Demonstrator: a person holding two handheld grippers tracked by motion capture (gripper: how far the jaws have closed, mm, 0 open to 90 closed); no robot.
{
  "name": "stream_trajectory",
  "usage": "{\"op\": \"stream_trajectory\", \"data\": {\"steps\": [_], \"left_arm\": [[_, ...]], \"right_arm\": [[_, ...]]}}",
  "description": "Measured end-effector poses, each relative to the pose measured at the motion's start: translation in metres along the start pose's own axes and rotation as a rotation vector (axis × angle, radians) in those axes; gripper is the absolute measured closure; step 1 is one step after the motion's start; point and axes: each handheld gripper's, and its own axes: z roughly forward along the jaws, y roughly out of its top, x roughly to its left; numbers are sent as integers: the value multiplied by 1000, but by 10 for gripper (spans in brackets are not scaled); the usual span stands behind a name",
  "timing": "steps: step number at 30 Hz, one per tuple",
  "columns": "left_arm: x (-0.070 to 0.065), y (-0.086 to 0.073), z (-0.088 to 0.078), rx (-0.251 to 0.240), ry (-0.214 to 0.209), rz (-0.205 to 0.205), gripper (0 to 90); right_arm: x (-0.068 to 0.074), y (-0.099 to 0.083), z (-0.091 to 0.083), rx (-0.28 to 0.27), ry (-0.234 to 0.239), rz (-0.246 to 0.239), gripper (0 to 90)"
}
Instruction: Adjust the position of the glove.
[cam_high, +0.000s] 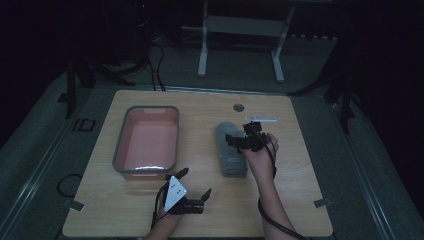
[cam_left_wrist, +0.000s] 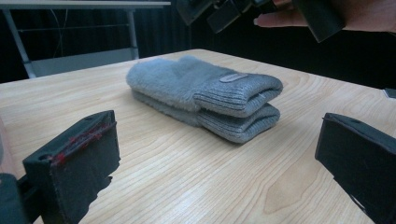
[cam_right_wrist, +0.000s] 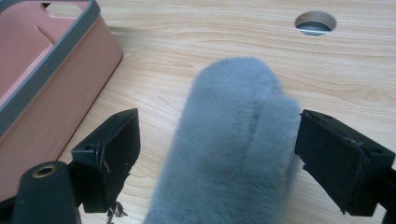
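1. The tub (cam_high: 147, 141) sits on the worktop's (cam_high: 300, 200) left half.
2. The folded mittens (cam_high: 231, 150) lie to its right, well apart.
3. A round hole (cam_high: 238, 107) lies behind the mittens.

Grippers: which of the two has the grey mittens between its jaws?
The right gripper: its open jaws straddle the stacked grey mittens without pressing them. The left gripper sits apart near the pink bin, jaws open on nothing.

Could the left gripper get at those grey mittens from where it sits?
Probably yes. The left gripper has its jaws open and faces the folded grey mittens across bare table. The right gripper, above the mittens, could crowd it.
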Motion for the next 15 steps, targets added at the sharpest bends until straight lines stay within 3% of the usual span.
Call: {"op": "stream_trajectory", "data": {"steps": [2, 4, 6, 8, 10, 13, 15], "left_arm": [[0, 0, 0, 0, 0, 1, 0], [0, 0, 0, 0, 1, -1, 0], [0, 0, 0, 1, 2, 0, 0], [0, 0, 0, 1, 2, 0, 0], [0, 0, 0, 2, 3, 1, 0], [0, 0, 0, 3, 1, -5, 0], [1, 0, 0, 3, 1, -10, 0]], "right_arm": [[-6, -1, 1, 10, -30, -7, 94], [-13, -3, 1, 35, 28, 10, 124], [-16, -4, -1, 41, -13, -14, 137], [-20, -5, -1, 55, 24, -44, 135], [-24, -7, -4, 18, -11, -120, 140], [-36, -7, -9, 39, 65, -107, 152], [-42, -10, -12, 18, 58, -130, 164]]}}
